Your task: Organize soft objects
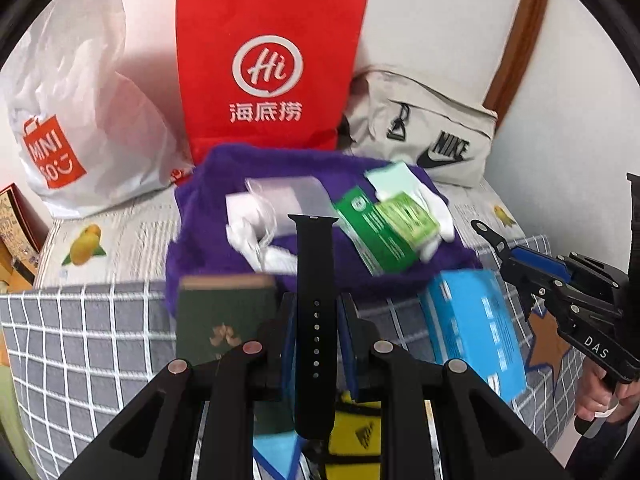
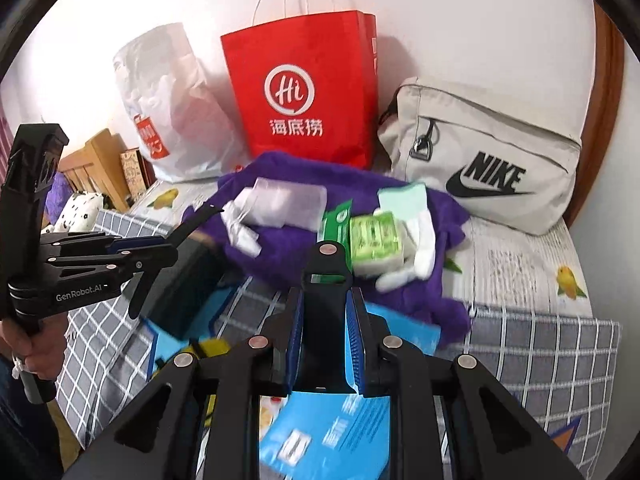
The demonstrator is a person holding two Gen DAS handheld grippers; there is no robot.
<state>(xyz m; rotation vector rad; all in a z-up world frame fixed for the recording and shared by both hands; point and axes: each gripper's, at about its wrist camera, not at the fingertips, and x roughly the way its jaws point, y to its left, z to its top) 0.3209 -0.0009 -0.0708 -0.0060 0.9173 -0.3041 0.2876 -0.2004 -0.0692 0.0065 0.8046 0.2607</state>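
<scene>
Left gripper point(image 1: 316, 312) and right gripper point(image 2: 326, 320) fingers each clamp a black watch strap point(image 1: 315, 264).

Matt black rubbery watch strap point(image 1: 315, 320) here, smooth, punched with holes. Behind it a purple blanket point(image 1: 224, 184), deep fuzzy pile (almost furry). The red paper bag point(image 1: 272, 64) looks stiff and matt; the white plastic bag point(image 1: 92, 120) beside it is thin, crinkled, faintly shiny. Far right, a beige pouch point(image 2: 488, 160) in woven cloth. The checked bedsheet point(image 1: 80, 328) is flat cotton-like fabric, and the blue box point(image 1: 476, 328) glossy card.

red paper bag point(image 1: 268, 68), green book point(image 1: 224, 316), blue box point(image 1: 476, 320)
</scene>
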